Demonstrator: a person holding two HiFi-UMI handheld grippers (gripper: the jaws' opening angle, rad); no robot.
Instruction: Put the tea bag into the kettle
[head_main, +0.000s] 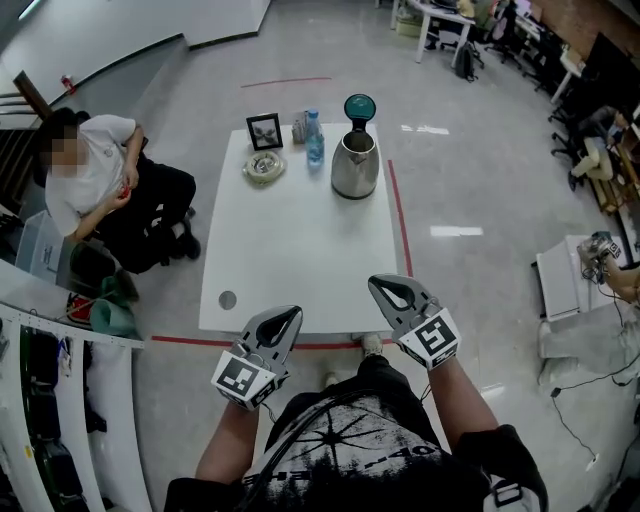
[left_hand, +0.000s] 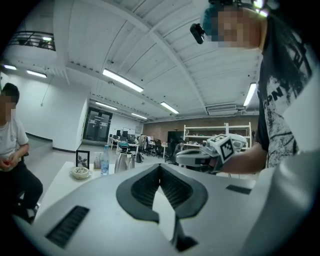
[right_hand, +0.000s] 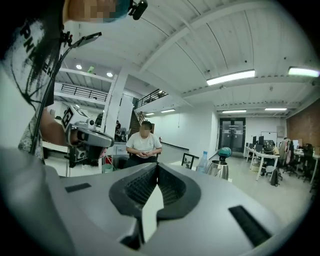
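Left gripper and right gripper closed, nothing held
Both pairs of jaws are pressed together at the tips over the near edge of the white table. At the far end the steel kettle is stood with its teal lid raised; left of it a bottle, a photo frame and a small dish are placed. The tea bag cannot be made out.

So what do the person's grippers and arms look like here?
Both the left gripper and the right gripper have smooth grey shells tapering to a point, with black ribbed pads inside. Each carries a cube with black-and-white square markers. The person wears a black T-shirt with white print, short sleeves.
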